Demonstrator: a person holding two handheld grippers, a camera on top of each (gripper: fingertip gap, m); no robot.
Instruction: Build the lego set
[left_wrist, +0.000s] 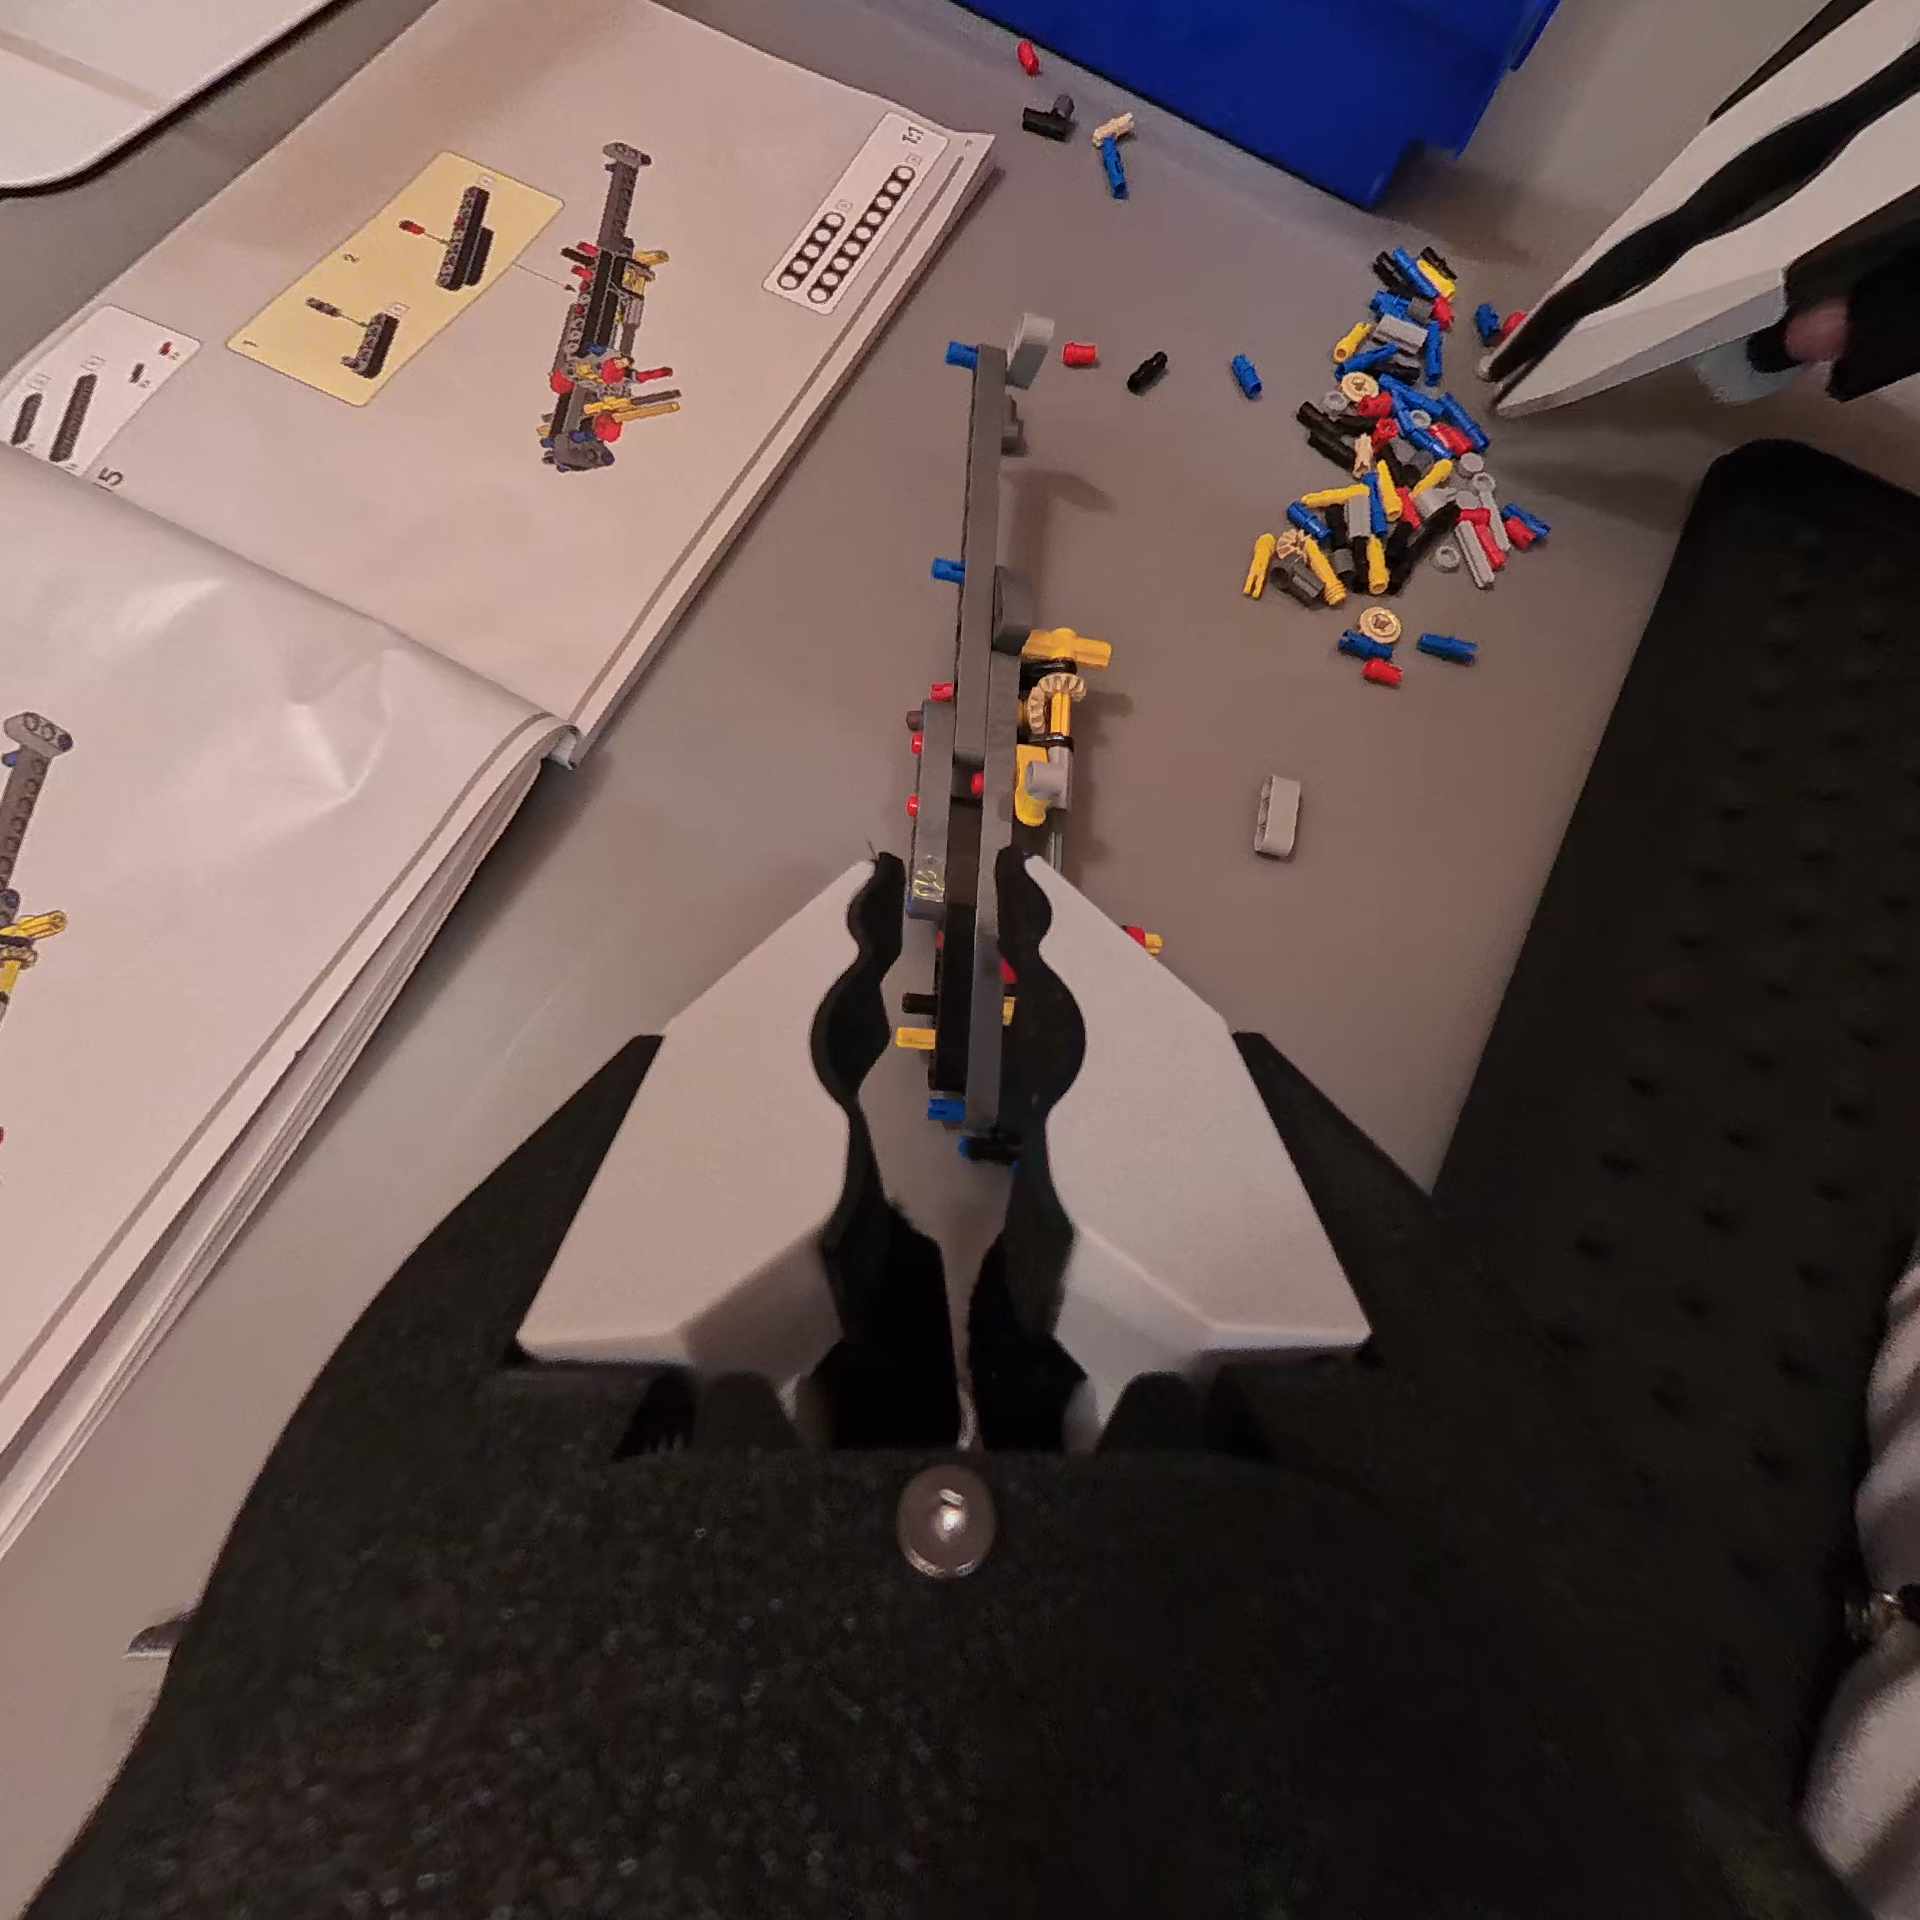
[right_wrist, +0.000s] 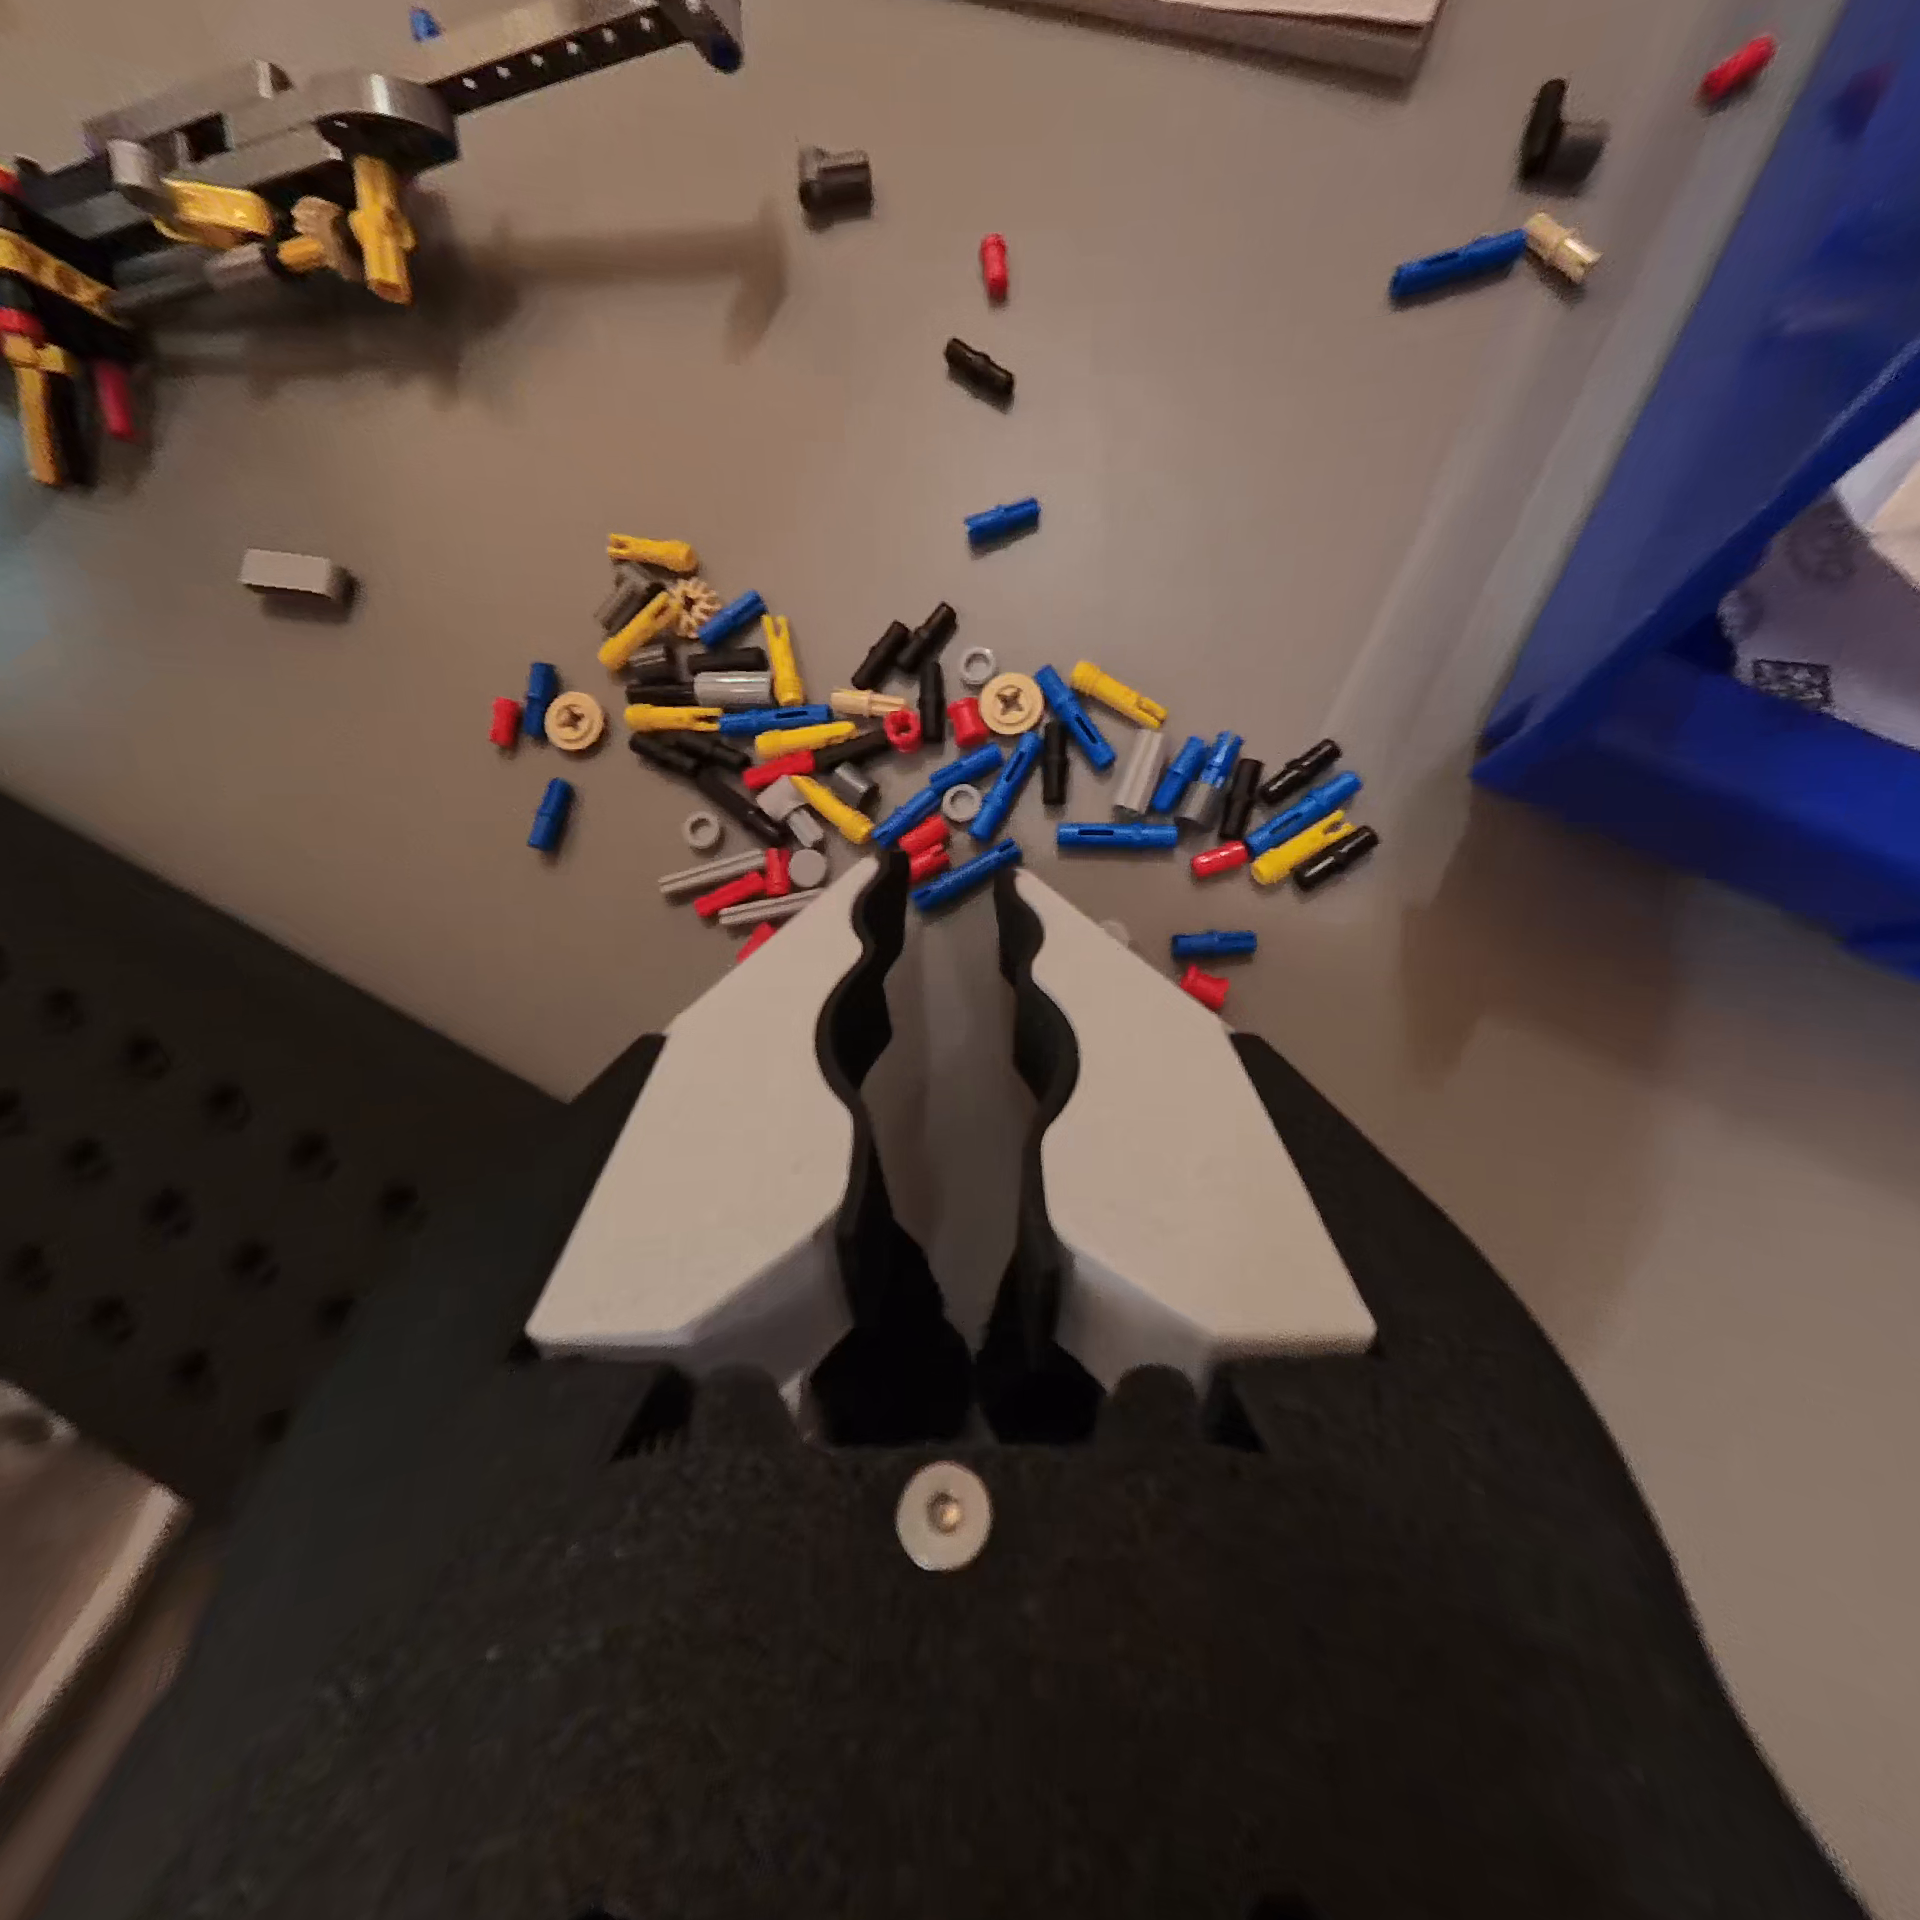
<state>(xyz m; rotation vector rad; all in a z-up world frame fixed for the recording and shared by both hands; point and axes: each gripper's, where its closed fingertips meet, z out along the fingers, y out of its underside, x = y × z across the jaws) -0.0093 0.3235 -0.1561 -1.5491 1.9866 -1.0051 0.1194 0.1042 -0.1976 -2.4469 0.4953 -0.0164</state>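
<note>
Left wrist view: your left gripper (left_wrist: 948, 868) is clamping the near end of the long grey model (left_wrist: 982, 665), its long axis running straight away along the fingers, far end pointing toward the blue bin (left_wrist: 1278, 73). The booklet (left_wrist: 436, 436) is lying open to its left.

Right wrist view: your right gripper (right_wrist: 943, 871) is hanging with jaws apart and empty, tips at the near edge of the pile of pins (right_wrist: 935, 748). The model (right_wrist: 312, 156) is sitting upper left.
</note>
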